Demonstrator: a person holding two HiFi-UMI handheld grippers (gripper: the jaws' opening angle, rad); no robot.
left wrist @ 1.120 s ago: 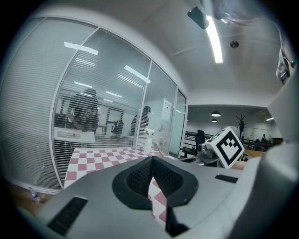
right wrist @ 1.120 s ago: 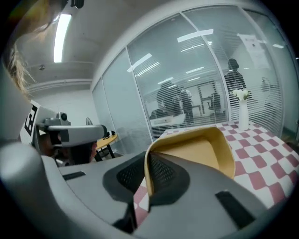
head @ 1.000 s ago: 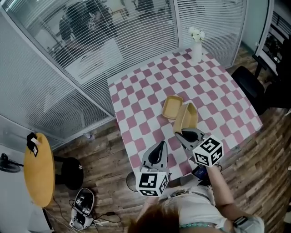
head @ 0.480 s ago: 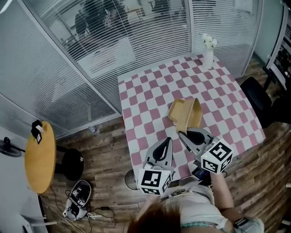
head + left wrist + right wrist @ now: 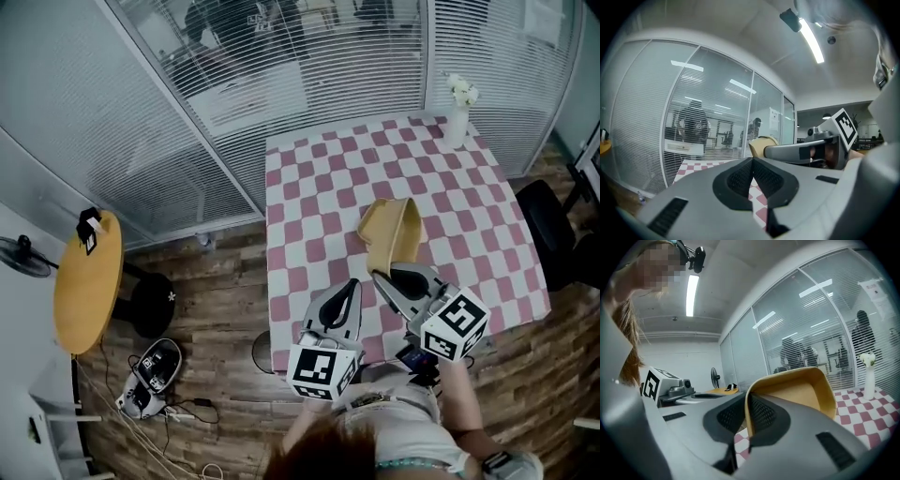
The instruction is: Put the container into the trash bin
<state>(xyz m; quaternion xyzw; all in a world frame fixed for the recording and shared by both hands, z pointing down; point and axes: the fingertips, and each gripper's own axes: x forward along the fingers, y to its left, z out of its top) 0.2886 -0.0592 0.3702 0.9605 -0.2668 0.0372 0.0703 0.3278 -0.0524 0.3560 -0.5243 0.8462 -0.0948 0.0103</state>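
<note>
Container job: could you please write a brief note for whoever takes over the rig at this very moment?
Right gripper: jaws shut on the wall of the container, which is held tilted above the checkered table.
Left gripper: jaws shut, empty, beside the right one.
Done: container gripped and off the table.
Left: carry it to the trash bin, which seems to be the round dark tub on the floor by the table's near corner, and release it there.

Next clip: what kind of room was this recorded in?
Probably an office room: glass partition walls with slatted blinds, people visible beyond them, a ceiling strip light and a wood-look floor. The checked table with a flower vase stands by the glass.
</note>
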